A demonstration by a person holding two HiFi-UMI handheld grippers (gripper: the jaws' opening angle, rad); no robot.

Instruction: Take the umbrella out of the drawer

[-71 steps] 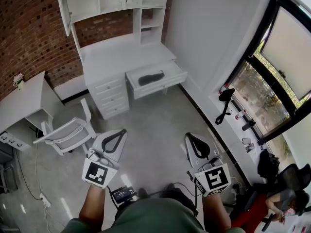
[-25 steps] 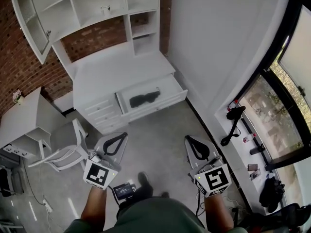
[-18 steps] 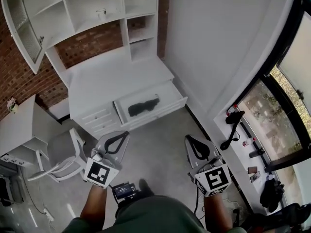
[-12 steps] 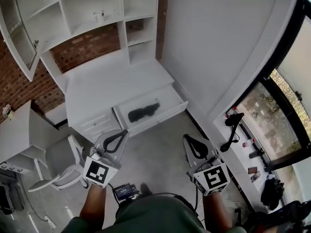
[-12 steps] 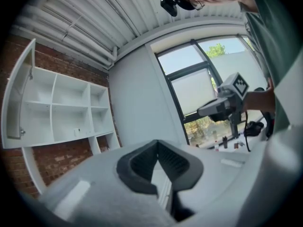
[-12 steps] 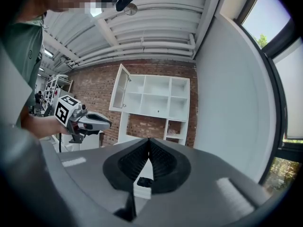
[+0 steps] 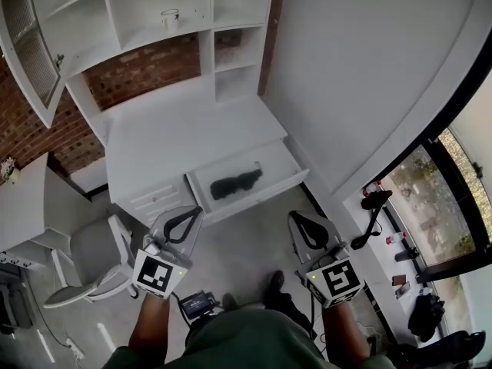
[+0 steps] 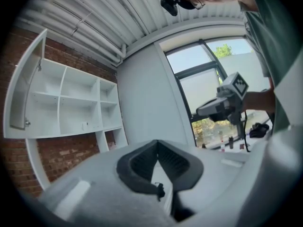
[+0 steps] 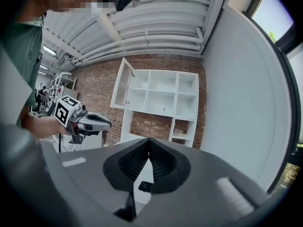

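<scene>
A black folded umbrella (image 7: 236,183) lies in the open white drawer (image 7: 296,171) of the desk, seen only in the head view. Both grippers hang over the floor short of the drawer, pointing toward it and apart from it. My left gripper (image 7: 192,211) is shut with nothing in it, and its jaws meet in the left gripper view (image 8: 157,141). My right gripper (image 7: 295,216) is shut and empty too, its pads closed together in the right gripper view (image 9: 149,139). From each gripper's camera the other gripper shows off to the side.
The white desk (image 7: 177,125) carries a shelf unit with a cup (image 7: 170,18) and an open door (image 7: 27,37), against a brick wall. A white chair (image 7: 88,264) stands at the left. A window ledge (image 7: 384,229) with small items runs along the right.
The desk and open drawer have come nearer and shifted slightly right in the head view as the person walks up. Both grippers stay shut and level.
</scene>
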